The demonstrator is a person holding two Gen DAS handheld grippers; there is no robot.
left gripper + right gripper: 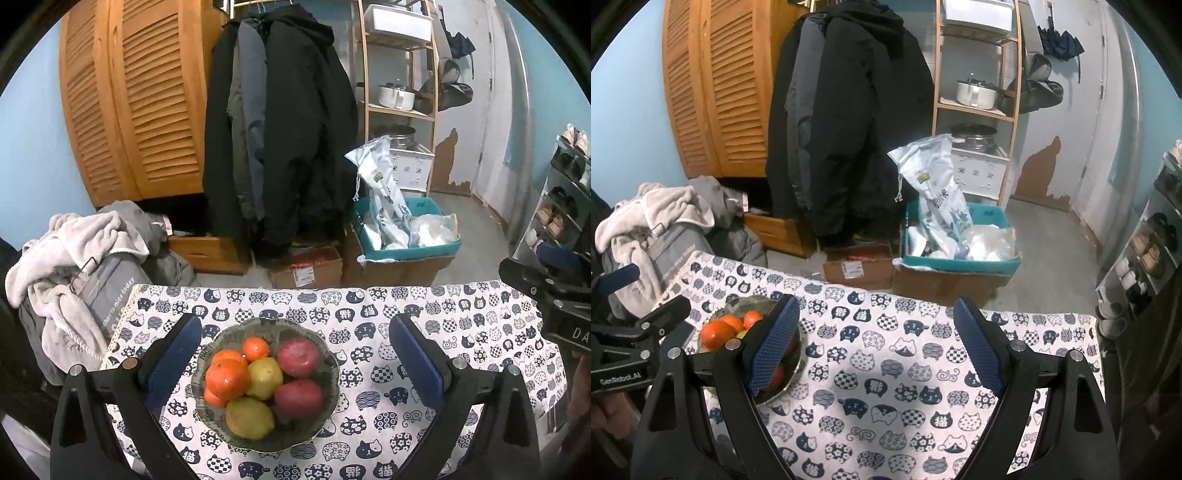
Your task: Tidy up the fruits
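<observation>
A glass bowl [221, 339] sits on the cat-print tablecloth [480, 332], holding several oranges [227, 378], two yellow lemons [250, 417] and two red fruits [298, 357]. My left gripper [295, 354] is open and empty, its blue pads [175, 354] wide on either side of the bowl and above it. In the right wrist view the bowl [718, 314] shows at the left, partly hidden behind the left finger. My right gripper [875, 343] is open and empty over bare cloth [886, 369], to the right of the bowl.
Behind the table stand a wooden louvred cabinet [140, 99], hanging dark coats [288, 140], a wooden shelf [399, 74], a teal crate of bags [406, 236] on cardboard boxes and a laundry pile [81, 258]. A shoe rack [565, 192] is at the right.
</observation>
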